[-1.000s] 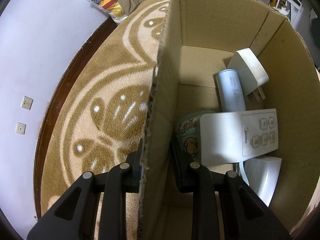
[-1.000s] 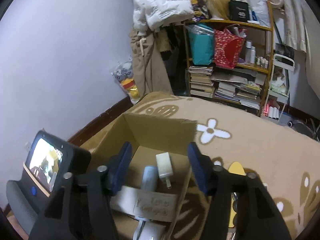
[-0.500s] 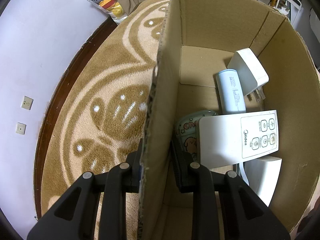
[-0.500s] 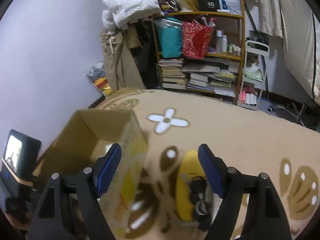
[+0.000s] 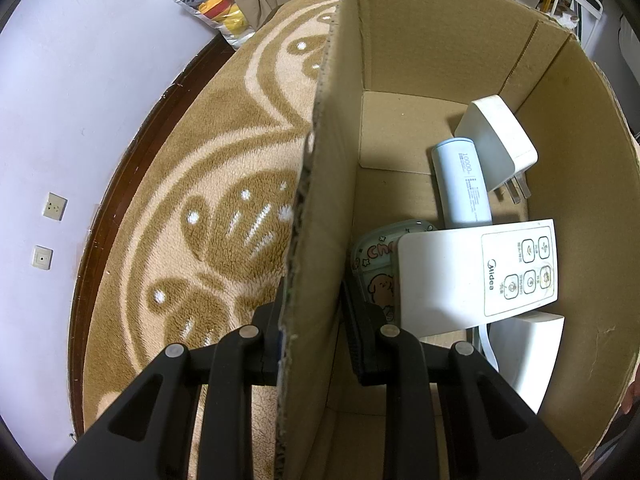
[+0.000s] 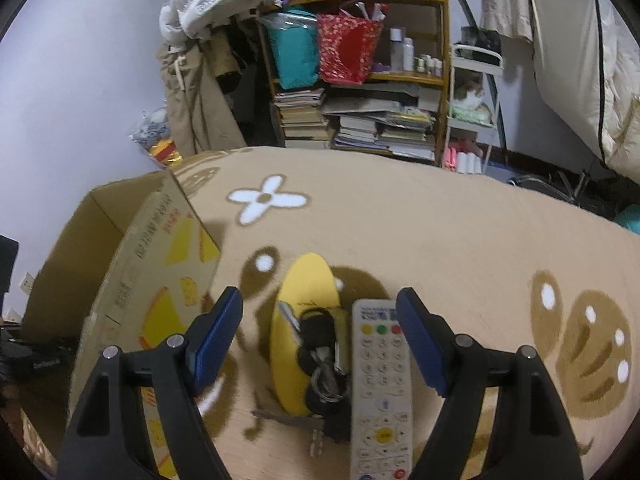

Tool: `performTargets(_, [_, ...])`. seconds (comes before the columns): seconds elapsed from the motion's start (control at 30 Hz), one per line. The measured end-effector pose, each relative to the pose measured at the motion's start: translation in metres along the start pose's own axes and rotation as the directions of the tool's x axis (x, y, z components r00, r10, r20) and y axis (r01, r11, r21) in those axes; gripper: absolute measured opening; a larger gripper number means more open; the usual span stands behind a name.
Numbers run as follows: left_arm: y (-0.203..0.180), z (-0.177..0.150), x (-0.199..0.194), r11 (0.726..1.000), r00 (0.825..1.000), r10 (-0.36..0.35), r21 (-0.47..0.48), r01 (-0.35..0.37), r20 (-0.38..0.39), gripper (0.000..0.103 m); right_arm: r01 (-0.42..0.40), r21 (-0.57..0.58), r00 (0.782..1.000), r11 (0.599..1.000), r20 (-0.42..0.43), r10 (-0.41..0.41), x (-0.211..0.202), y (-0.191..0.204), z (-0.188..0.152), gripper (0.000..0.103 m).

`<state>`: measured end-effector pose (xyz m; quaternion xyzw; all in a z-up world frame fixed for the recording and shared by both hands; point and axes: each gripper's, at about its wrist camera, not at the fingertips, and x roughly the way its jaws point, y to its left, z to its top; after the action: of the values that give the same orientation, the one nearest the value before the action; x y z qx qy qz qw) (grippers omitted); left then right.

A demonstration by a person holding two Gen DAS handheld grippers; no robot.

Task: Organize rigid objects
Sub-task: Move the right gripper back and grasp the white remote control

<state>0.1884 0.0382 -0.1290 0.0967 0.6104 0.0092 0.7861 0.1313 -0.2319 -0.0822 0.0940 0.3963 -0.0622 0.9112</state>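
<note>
My left gripper (image 5: 314, 328) is shut on the side wall of the cardboard box (image 5: 320, 216), one finger outside and one inside. In the box lie a white Midea remote (image 5: 476, 276), a light blue power bank (image 5: 464, 184), a white plug adapter (image 5: 496, 140), a cartoon case (image 5: 374, 264) and another white object (image 5: 524, 356). My right gripper (image 6: 320, 324) hangs open above the rug, over a grey remote control (image 6: 382, 384), a bunch of keys (image 6: 320, 356) and a yellow oval object (image 6: 304, 320). The box (image 6: 132, 280) stands to its left.
A tan patterned rug (image 6: 440, 232) covers the floor. A full bookshelf (image 6: 360, 80), hanging clothes (image 6: 200, 80) and a white cart (image 6: 476, 92) stand at the far wall. A bag of soft toys (image 5: 212, 4) lies by the wall. Wall sockets (image 5: 54, 208) are at the left.
My right gripper has swung from above the box to the right and down over the grey remote and keys. The white Midea remote has settled a little inside the box. The left gripper has held still.
</note>
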Motion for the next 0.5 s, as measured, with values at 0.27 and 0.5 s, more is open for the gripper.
performTargets(0.27, [0.000, 0.000, 0.000, 1.000, 1.000, -0.003, 0.000, 0.003, -0.001, 0.024, 0.042, 0.019, 0.999, 0.999, -0.032, -0.041, 0.004, -0.019, -0.021, 0.083])
performTargets(0.5, [0.000, 0.000, 0.000, 1.000, 1.000, 0.000, 0.003, 0.000, 0.000, 0.024, 0.073, 0.049, 0.994, 0.996, -0.084, -0.069, 0.013, -0.039, -0.038, 0.069])
